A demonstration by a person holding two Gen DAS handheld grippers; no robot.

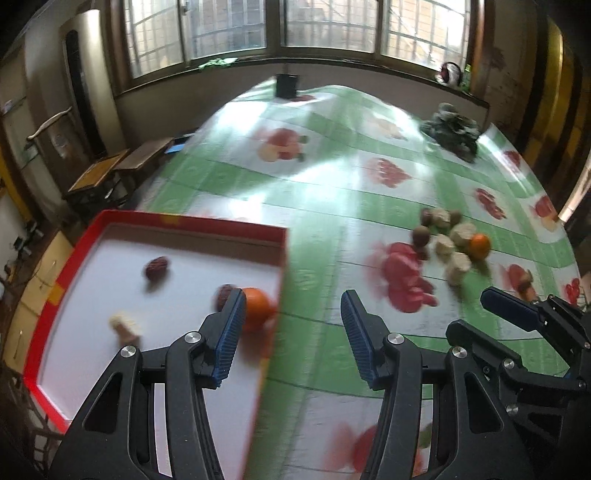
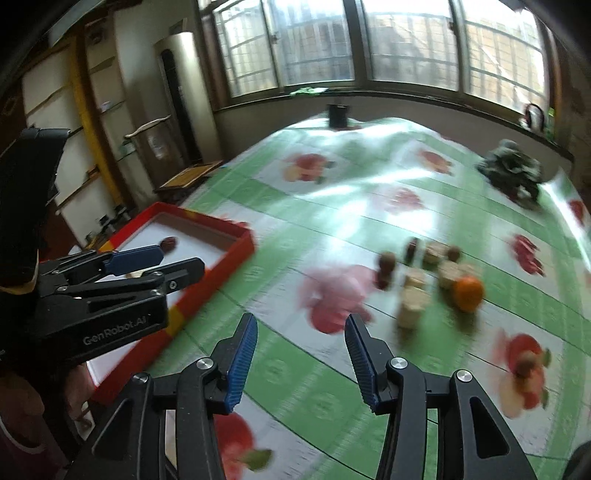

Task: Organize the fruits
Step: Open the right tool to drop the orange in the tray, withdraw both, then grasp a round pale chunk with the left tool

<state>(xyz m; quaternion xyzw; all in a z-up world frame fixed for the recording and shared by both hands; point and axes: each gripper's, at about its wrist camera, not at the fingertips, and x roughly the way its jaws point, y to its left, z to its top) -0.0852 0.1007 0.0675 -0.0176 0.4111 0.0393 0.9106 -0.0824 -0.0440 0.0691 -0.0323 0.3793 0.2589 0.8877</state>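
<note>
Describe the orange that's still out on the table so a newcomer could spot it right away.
Start at the table's green-and-white fruit-print cloth, then look to the right of the red-rimmed tray, where a loose cluster of small items lies on the cloth. The orange sits at the right edge of that cluster, beside pale beige chunks and small brown round pieces. It is the only bright orange, smooth ball there.

Daylight came through the windows (image 1: 288,26) and glared white on the tablecloth (image 1: 332,177). Both views were motion-blurred, with fisheye bending and dark corners.
</note>
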